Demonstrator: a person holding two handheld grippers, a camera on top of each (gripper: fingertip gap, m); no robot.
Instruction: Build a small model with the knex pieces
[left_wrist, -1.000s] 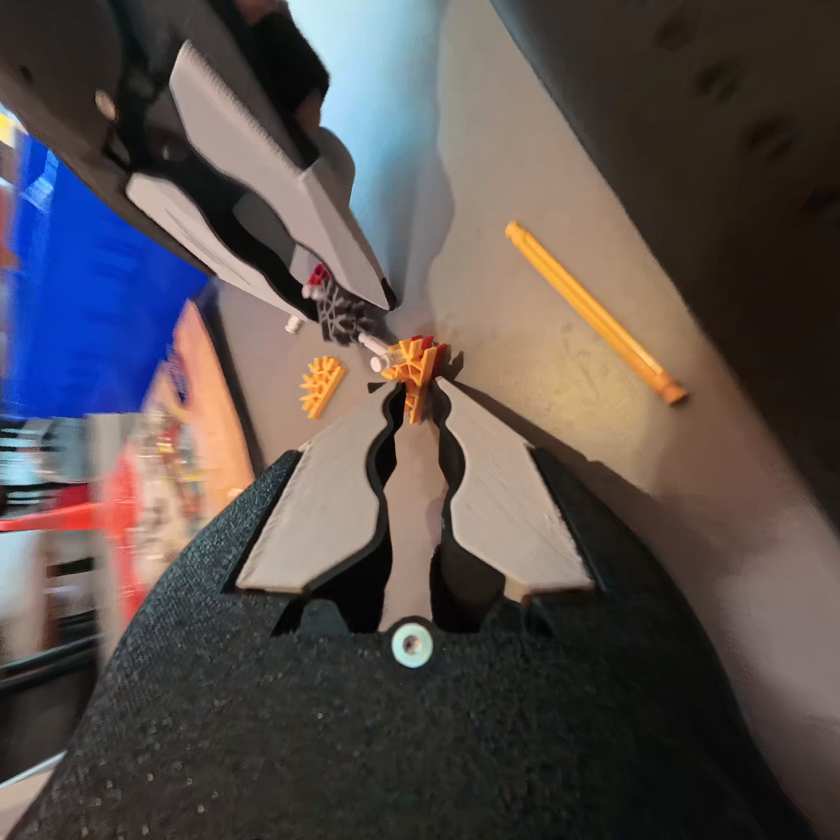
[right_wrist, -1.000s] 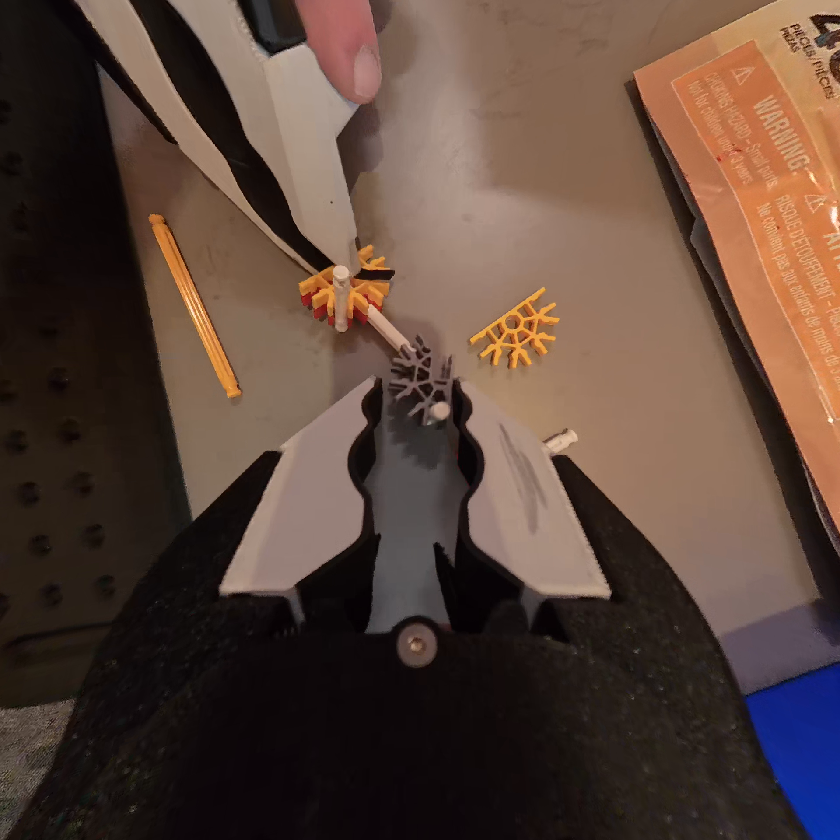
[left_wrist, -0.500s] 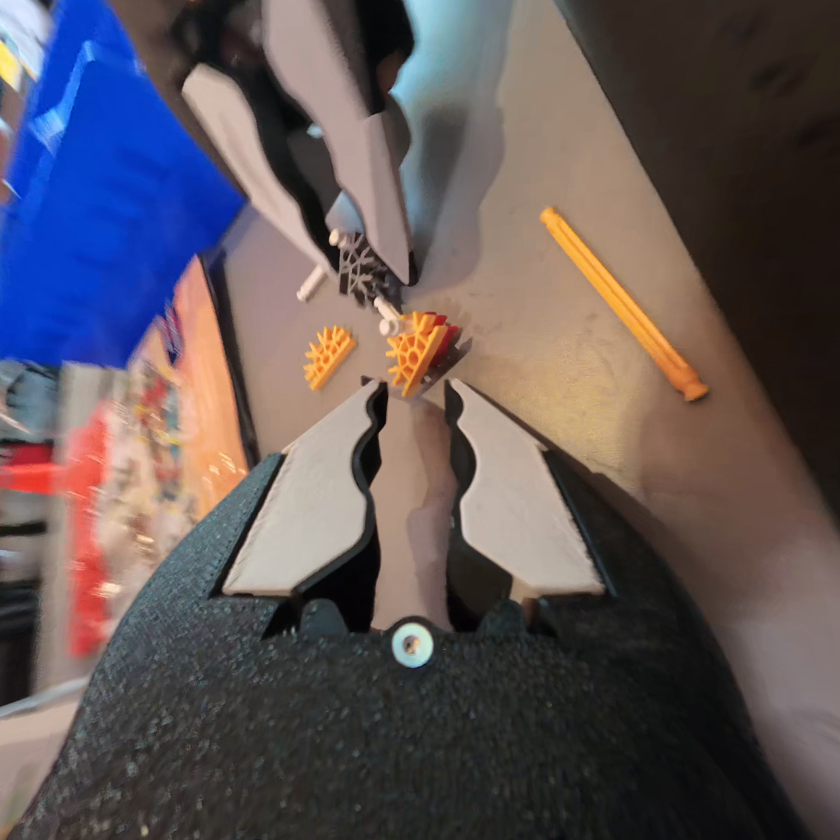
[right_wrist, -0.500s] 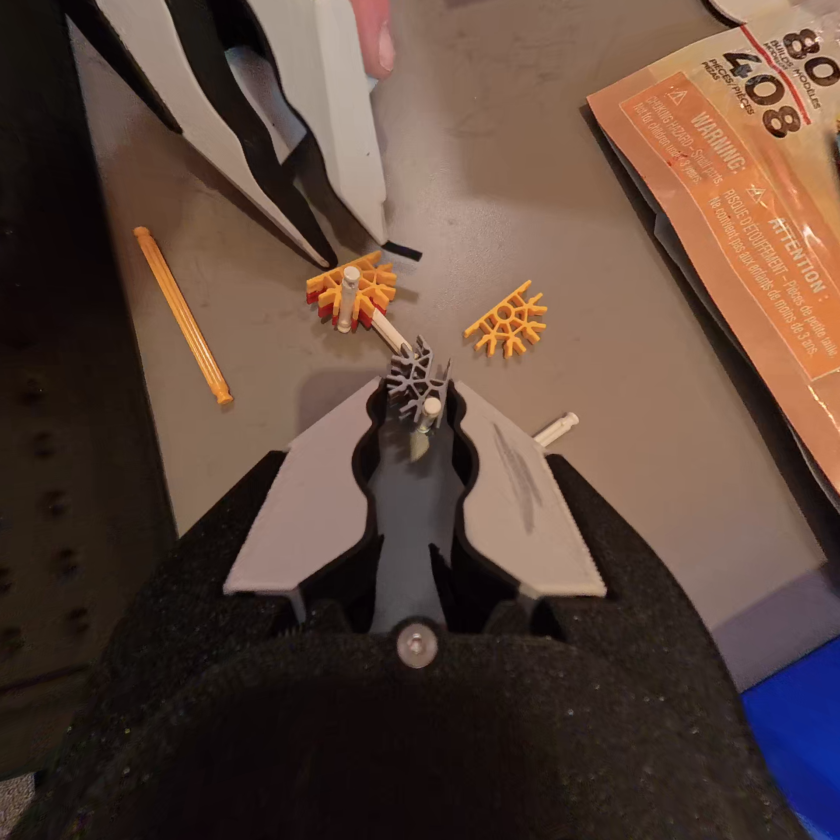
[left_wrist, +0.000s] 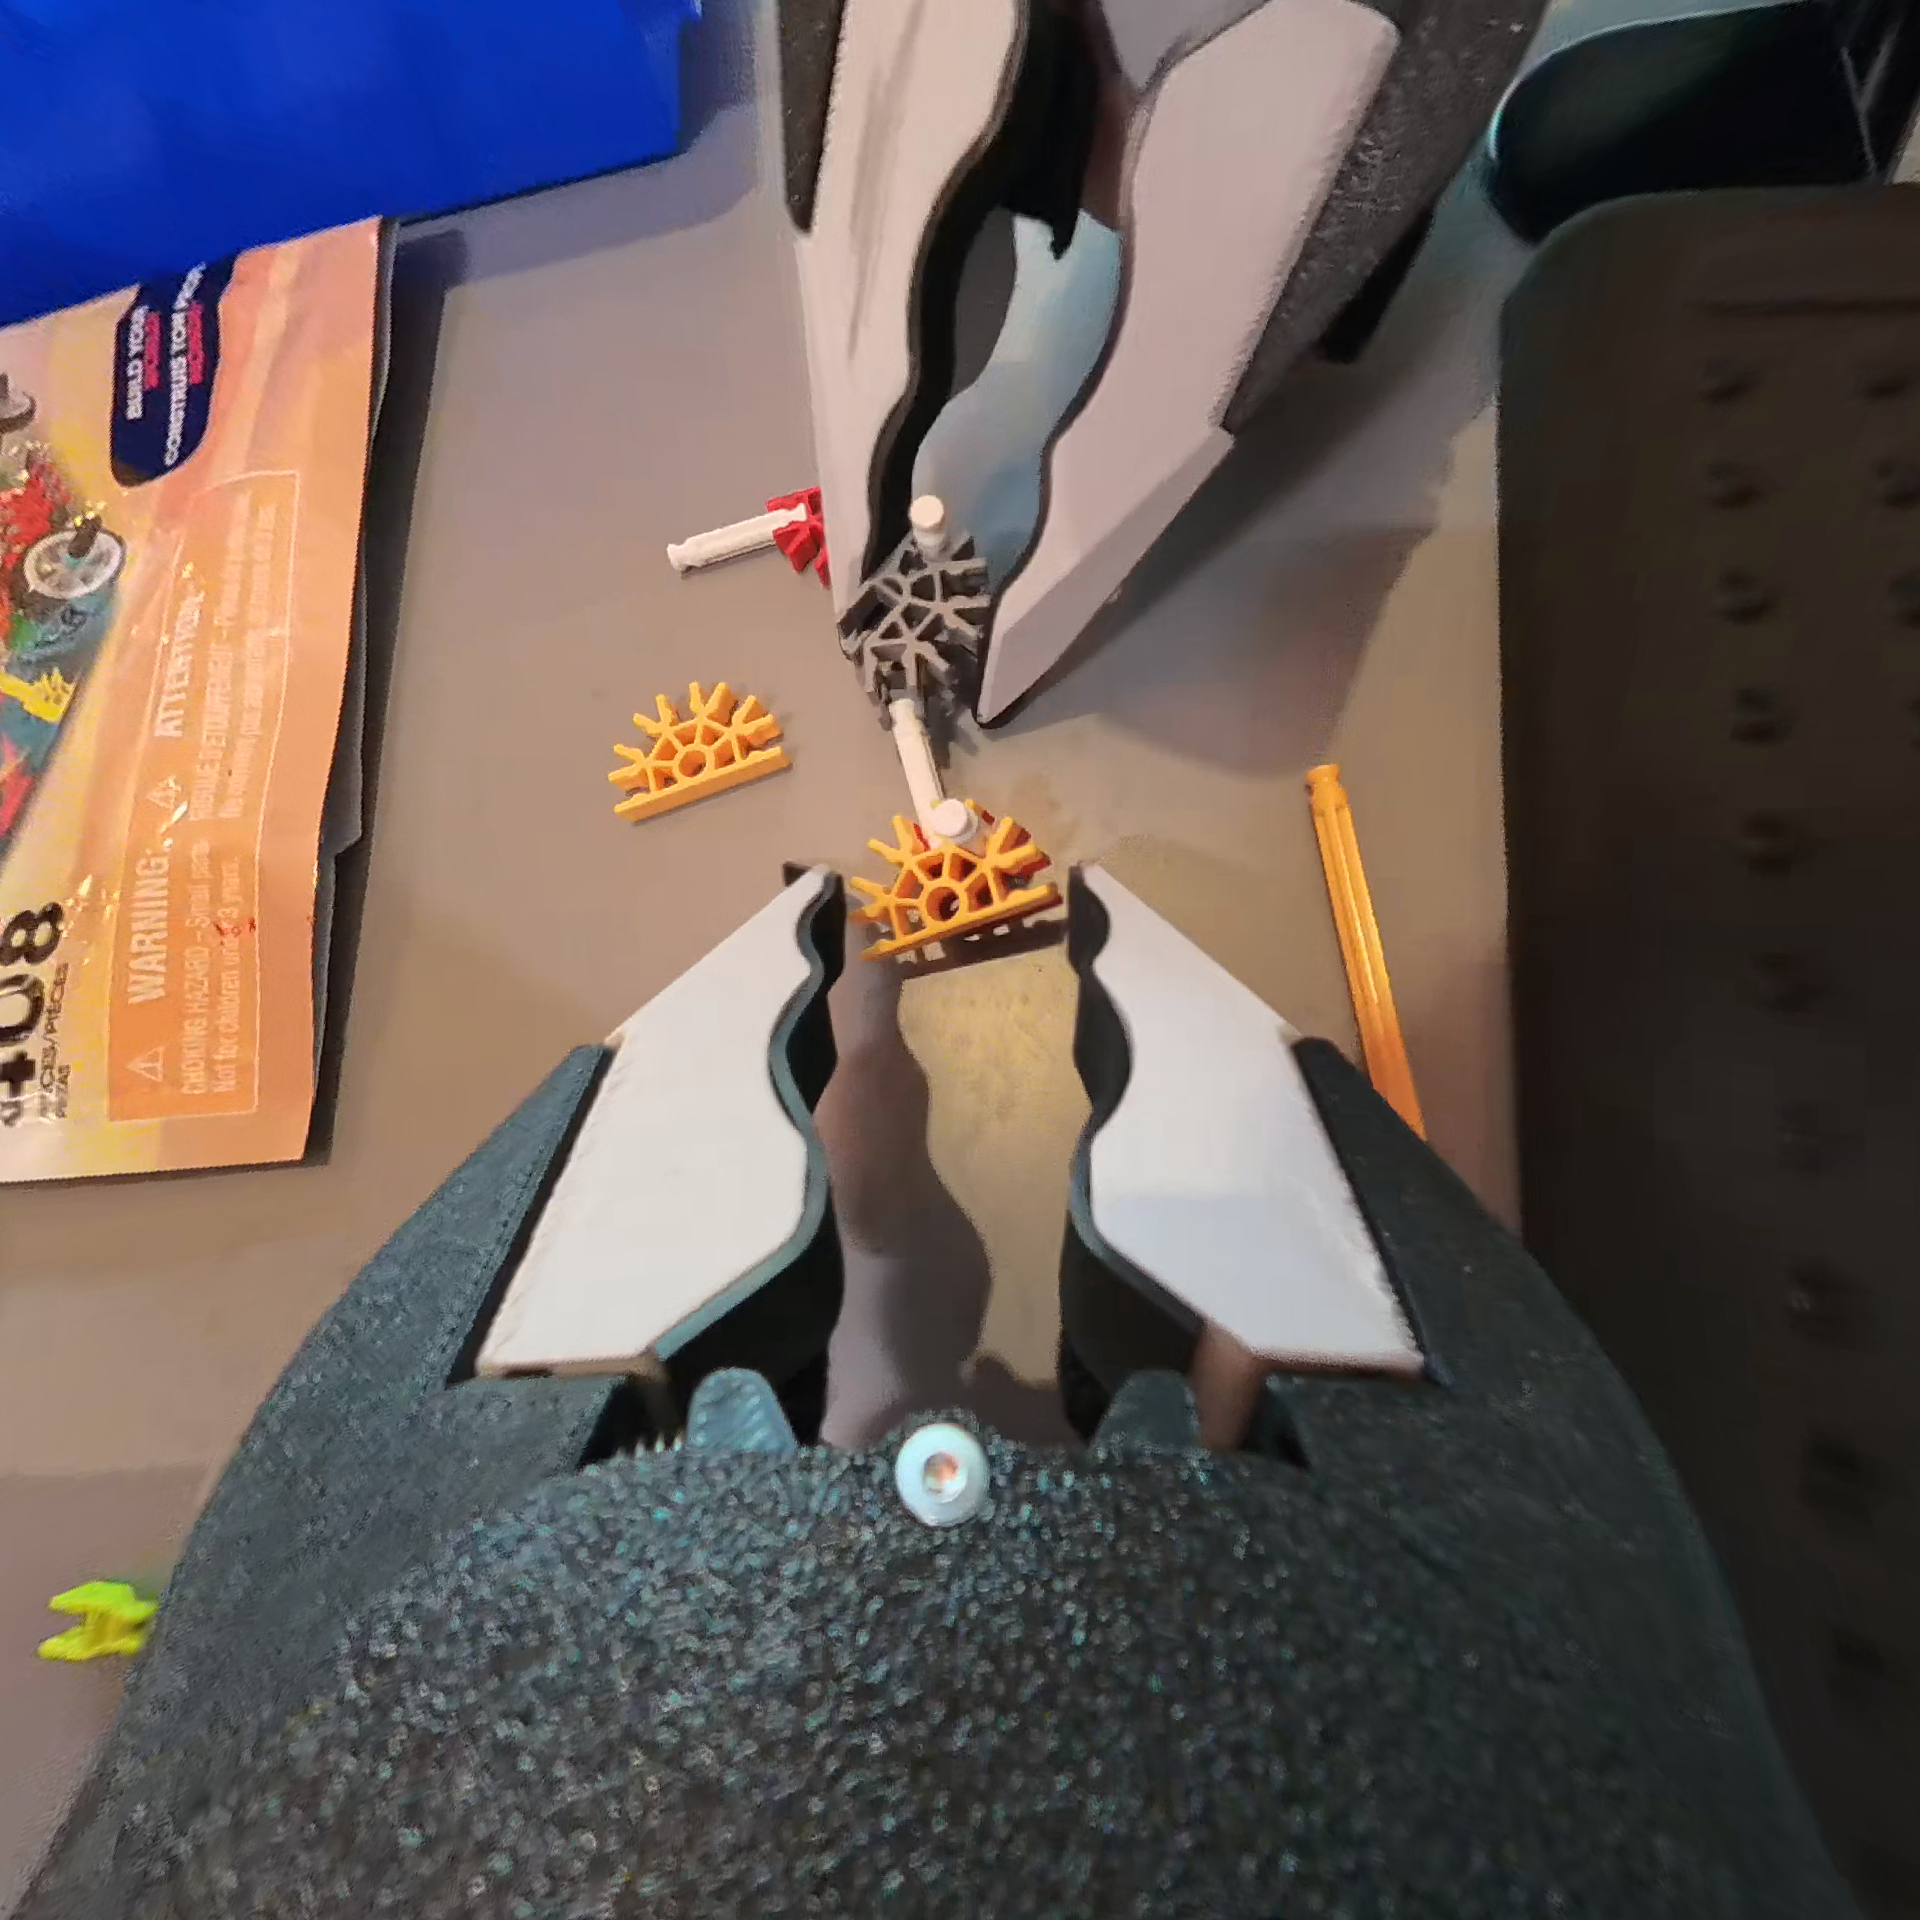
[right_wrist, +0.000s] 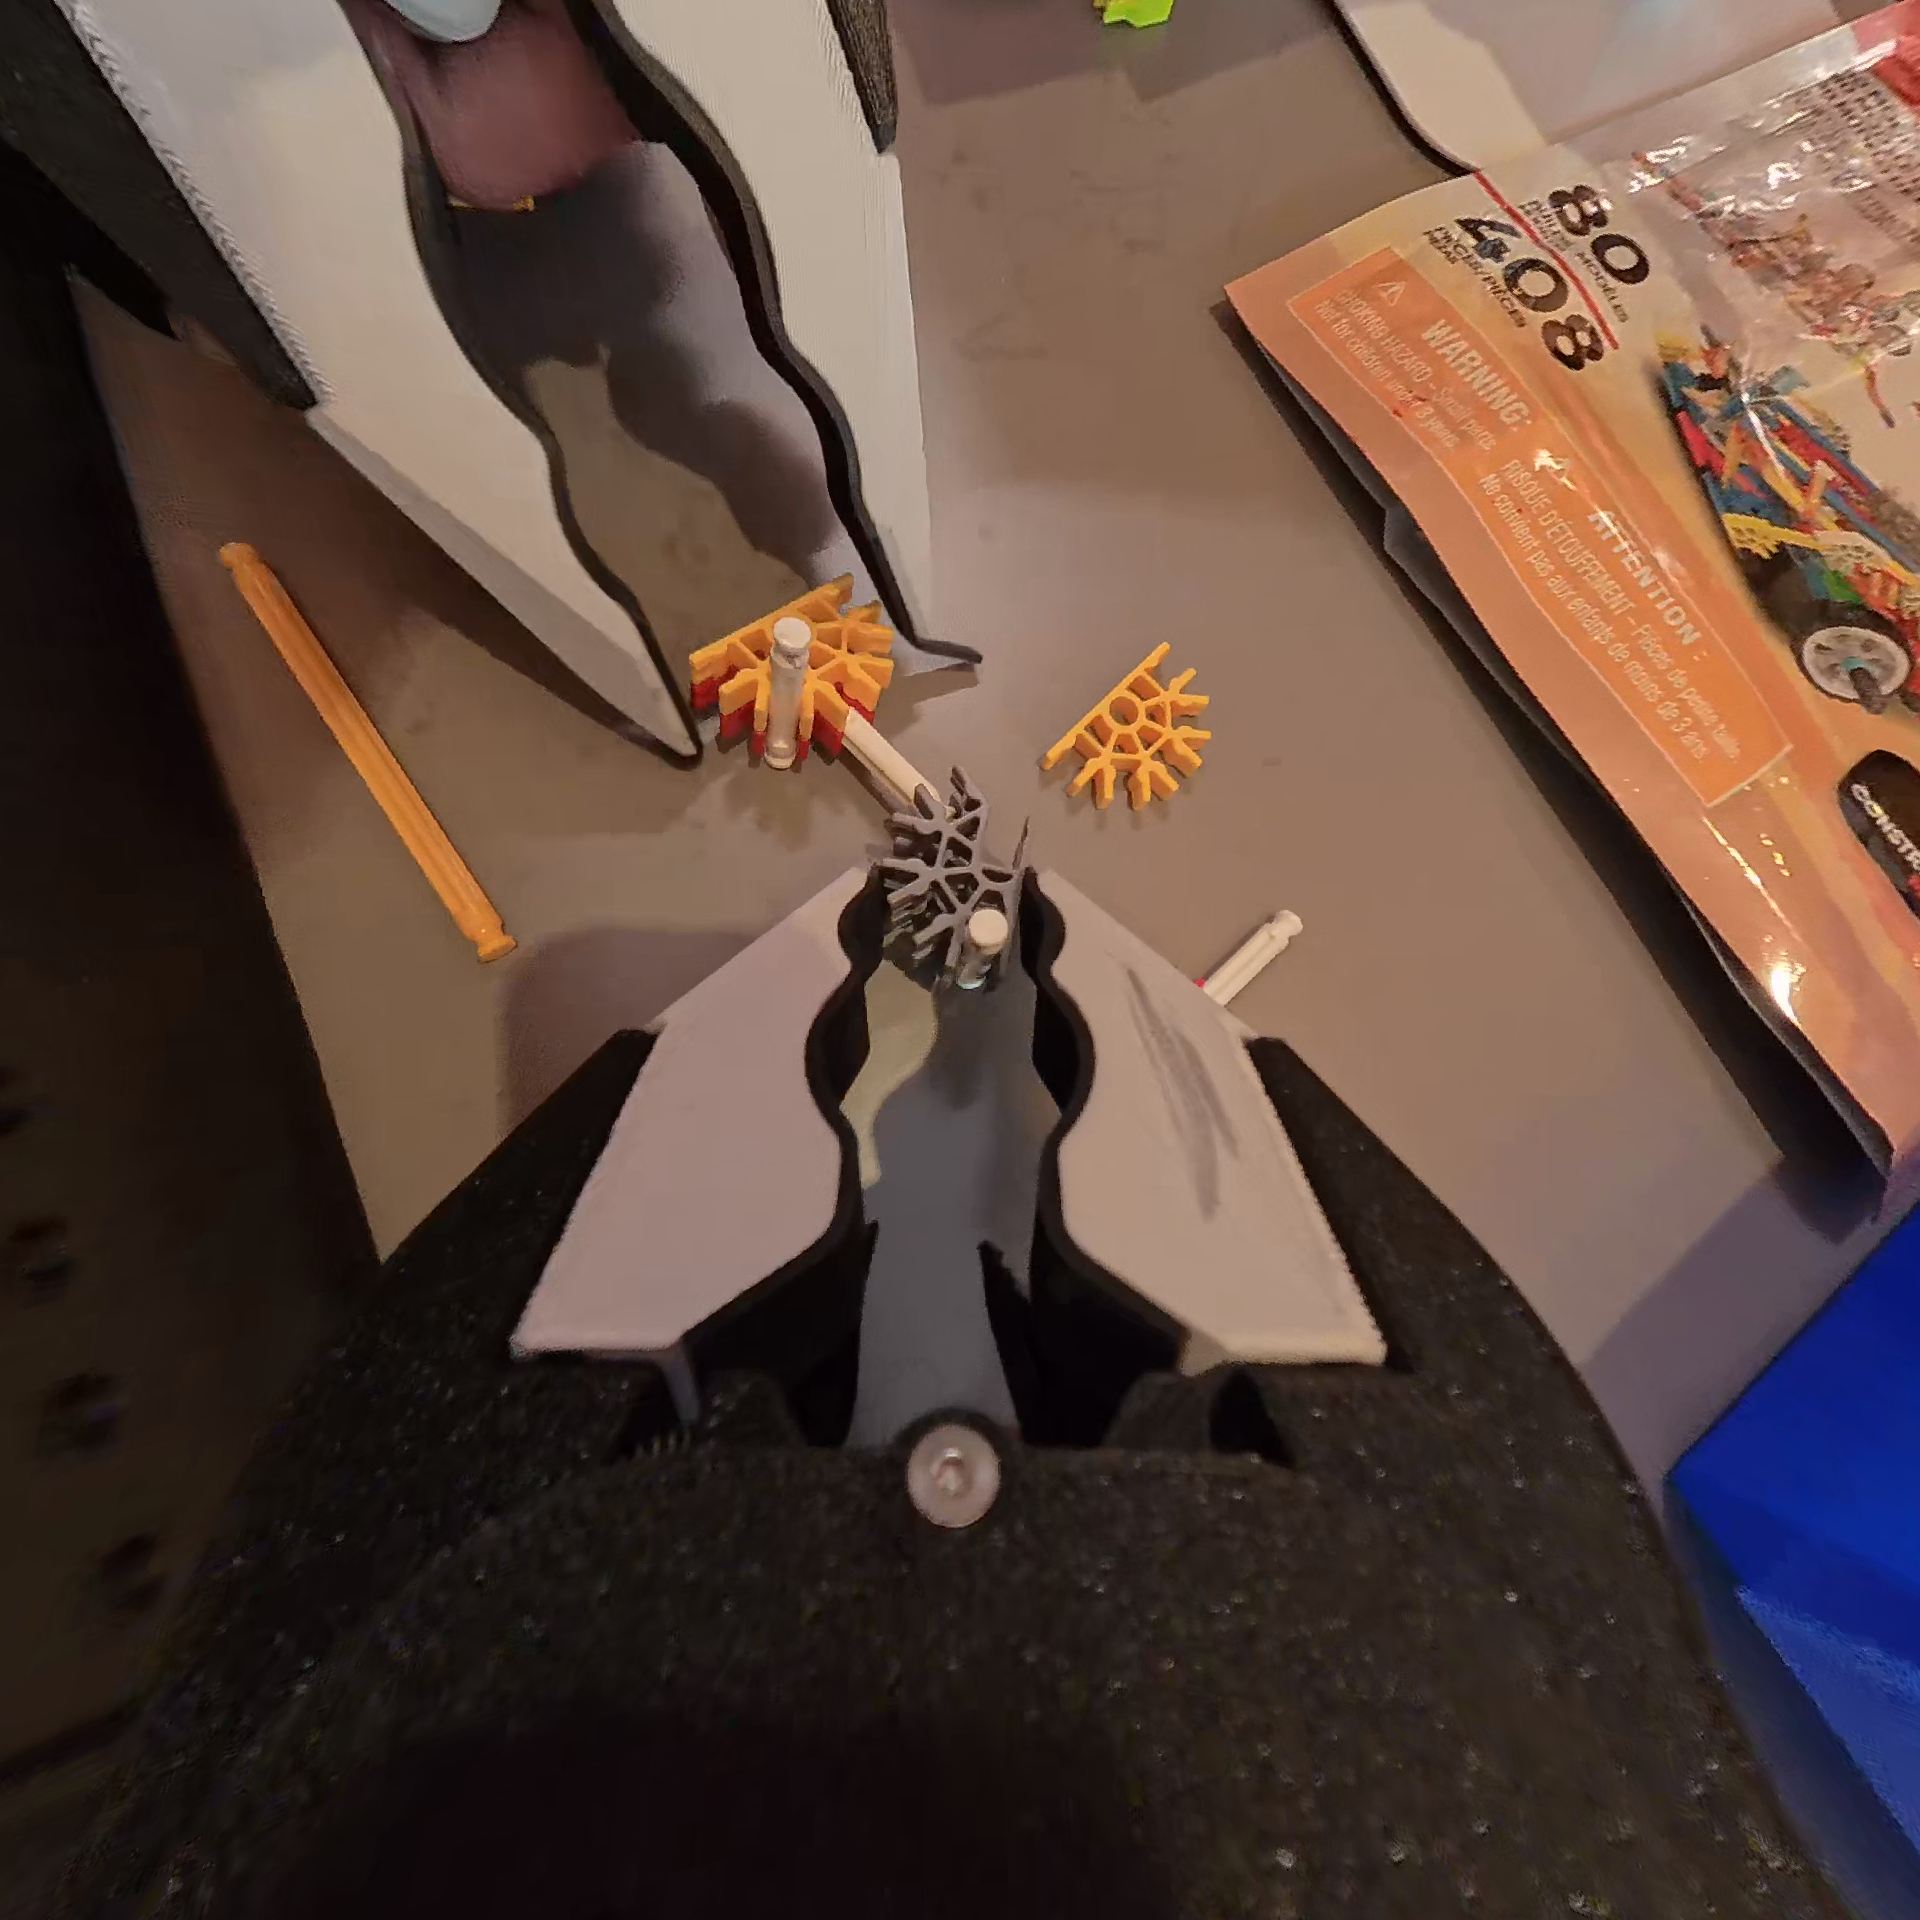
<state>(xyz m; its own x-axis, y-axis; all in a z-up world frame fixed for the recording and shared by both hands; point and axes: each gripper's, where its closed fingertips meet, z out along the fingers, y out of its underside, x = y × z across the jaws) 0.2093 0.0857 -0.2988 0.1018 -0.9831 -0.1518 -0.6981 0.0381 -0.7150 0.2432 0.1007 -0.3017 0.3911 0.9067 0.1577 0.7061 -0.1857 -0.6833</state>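
A small assembly lies on the grey table: a yellow fan connector stacked on a red one, joined by a white rod to a grey connector. My left gripper is open, its tips on either side of the yellow connector and not gripping it. My right gripper is shut on the grey connector, which has a short white rod standing in it. In the right wrist view the left gripper straddles the yellow connector. In the left wrist view the right gripper comes in from the top.
A loose yellow connector, a long orange rod and a white rod with a red connector lie nearby. A printed parts bag, a blue box, a green piece and a black perforated surface border the area. One gripper's finger ends stand about 5 cm off the other's.
My left gripper has let go of the yellow connector stack, opened wide and swung round to face the right gripper. The right gripper still holds the grey connector.
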